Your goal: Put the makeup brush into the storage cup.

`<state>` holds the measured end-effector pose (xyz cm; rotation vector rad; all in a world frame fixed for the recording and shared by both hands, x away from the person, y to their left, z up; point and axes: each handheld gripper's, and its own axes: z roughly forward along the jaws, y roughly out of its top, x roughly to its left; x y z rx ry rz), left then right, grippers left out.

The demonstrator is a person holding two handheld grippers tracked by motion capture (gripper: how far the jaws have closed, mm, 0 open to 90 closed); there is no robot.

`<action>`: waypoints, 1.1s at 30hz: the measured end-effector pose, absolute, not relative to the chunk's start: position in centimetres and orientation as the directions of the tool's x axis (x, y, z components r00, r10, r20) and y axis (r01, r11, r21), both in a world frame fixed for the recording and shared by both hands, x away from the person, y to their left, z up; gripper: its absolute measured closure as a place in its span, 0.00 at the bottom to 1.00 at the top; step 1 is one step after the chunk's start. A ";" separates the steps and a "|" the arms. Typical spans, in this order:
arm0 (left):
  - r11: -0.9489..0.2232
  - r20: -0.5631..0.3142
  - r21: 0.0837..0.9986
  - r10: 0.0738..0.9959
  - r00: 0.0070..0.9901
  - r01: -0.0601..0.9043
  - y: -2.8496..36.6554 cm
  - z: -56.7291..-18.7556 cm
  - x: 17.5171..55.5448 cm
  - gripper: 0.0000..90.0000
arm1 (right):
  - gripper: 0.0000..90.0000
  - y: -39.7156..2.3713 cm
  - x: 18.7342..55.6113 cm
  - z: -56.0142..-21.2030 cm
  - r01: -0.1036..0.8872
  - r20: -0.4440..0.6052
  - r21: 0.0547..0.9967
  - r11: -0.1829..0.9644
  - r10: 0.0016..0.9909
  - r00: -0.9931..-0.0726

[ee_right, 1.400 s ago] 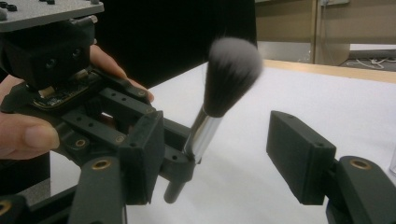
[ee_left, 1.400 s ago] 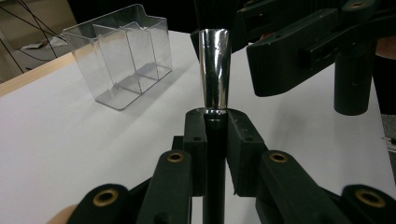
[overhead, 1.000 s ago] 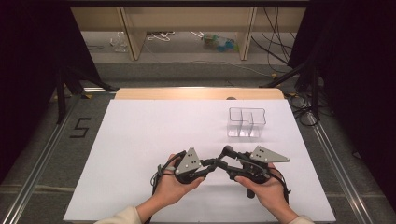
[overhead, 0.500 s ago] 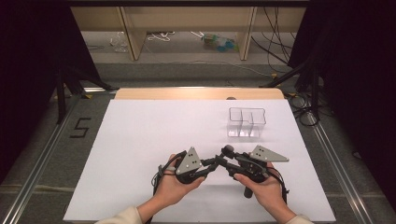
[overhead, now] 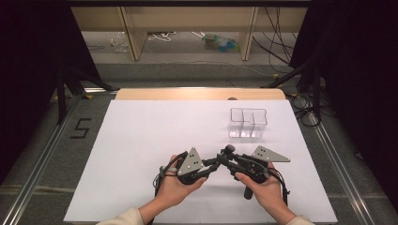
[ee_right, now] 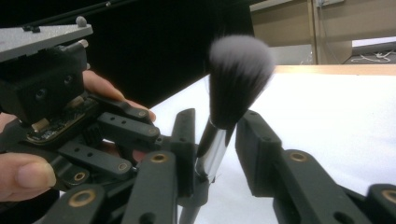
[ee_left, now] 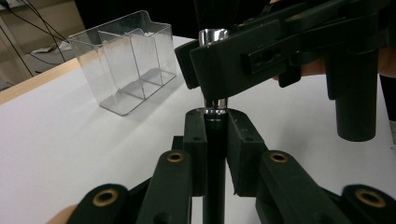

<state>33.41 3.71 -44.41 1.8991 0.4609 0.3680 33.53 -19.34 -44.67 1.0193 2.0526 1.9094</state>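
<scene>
The makeup brush [ee_right: 224,121] stands between my two grippers, above the near middle of the white bench [overhead: 155,140]. Its long axis runs roughly upright from my left gripper [ee_left: 215,126], whose fingers [ee_left: 195,144] are pressed tight on the thin black handle just under the shiny metal ferrule. My right gripper [ee_right: 219,135] comes in crosswise; its fingers [ee_right: 257,140] have just been closing around the ferrule, yet in the right gripper view a gap shows on one side, so I judge they flank it without pinching it. The left hand is the one holding; the right is the one about to take over. The bristle head is a soft, rounded tuft, dark at the base and pale grey at the tips. Farther off, to the right, sits a clear plastic organizer [overhead: 248,123], rigid, divided into compartments, apart from both hands.
</scene>
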 end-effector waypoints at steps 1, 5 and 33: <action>-0.315 0.011 0.934 0.494 0.870 0.167 3.6 -44.5 33.2 0.88 | 0.78 -19.3 33.5 -44.7 0.366 0.326 0.929 -0.046 0.568 -0.755; -0.322 0.025 0.934 0.489 0.872 0.154 3.6 -44.5 33.3 0.88 | 0.82 -19.3 33.5 -44.6 0.365 0.321 0.930 -0.037 0.564 -0.761; -0.259 -0.017 0.955 0.443 0.896 0.146 5.4 -43.8 32.6 0.32 | 0.87 -19.7 33.5 -43.5 0.312 0.234 0.949 0.040 0.574 -0.785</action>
